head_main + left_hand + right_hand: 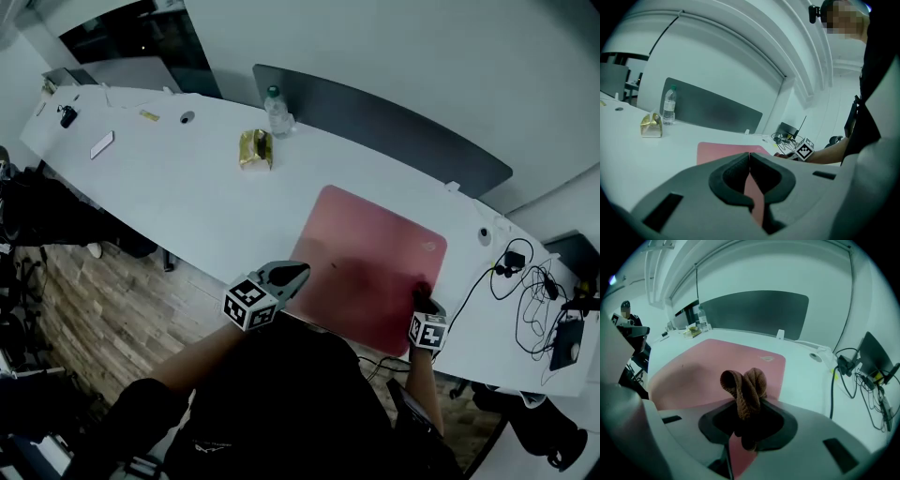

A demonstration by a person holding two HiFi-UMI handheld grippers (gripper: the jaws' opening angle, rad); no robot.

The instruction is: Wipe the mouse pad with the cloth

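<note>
The pink mouse pad (370, 267) lies flat on the white table (187, 187); it also shows as the mouse pad (726, 152) and the mouse pad (717, 364). My right gripper (424, 302) hovers over the pad's near right corner, shut on a bunched brown cloth (745, 392) that sticks up from between the jaws. My left gripper (298, 274) is at the pad's near left edge, jaws closed together with nothing between them. The right gripper's marker cube (804, 150) shows in the left gripper view.
A water bottle (276, 110) and a gold box (254, 149) stand at the back of the table. Black cables (525, 291) and a small device lie at the right end. A grey divider panel (394, 122) runs behind the table. Small items lie at the far left.
</note>
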